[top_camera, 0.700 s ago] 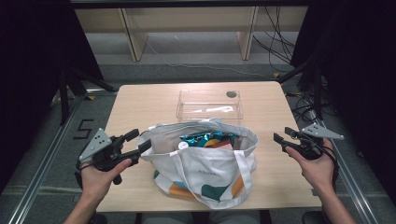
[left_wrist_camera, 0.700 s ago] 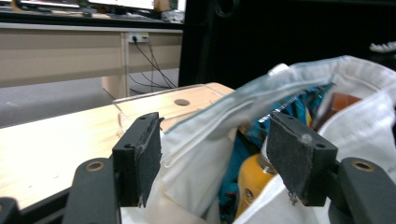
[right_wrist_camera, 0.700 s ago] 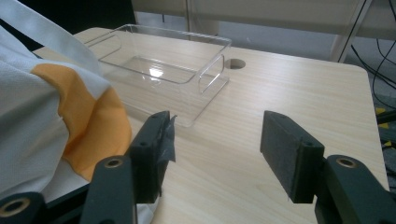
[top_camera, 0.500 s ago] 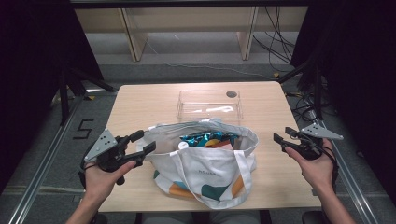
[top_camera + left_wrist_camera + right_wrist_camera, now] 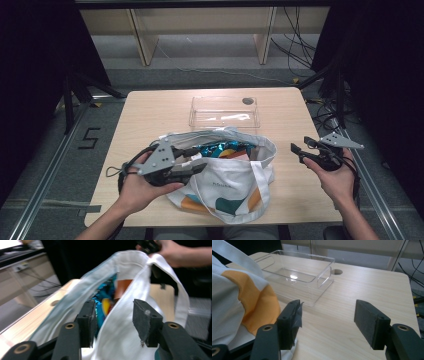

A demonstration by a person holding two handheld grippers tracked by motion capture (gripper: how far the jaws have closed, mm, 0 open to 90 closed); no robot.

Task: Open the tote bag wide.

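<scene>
My left tool (image 5: 197, 167) straddles the white tote bag's (image 5: 235, 187) near-left rim, jaws apart; my right tool (image 5: 300, 148) waits wide open over the surface (image 5: 150, 110).

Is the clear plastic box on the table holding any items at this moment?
No, the clear plastic box is empty; through its walls I see the bare wooden table.

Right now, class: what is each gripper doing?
Left gripper: open, jaws astride the white cloth tote bag's rim, not pressing it.
Right gripper: open, holding nothing, above the wooden table.
</scene>
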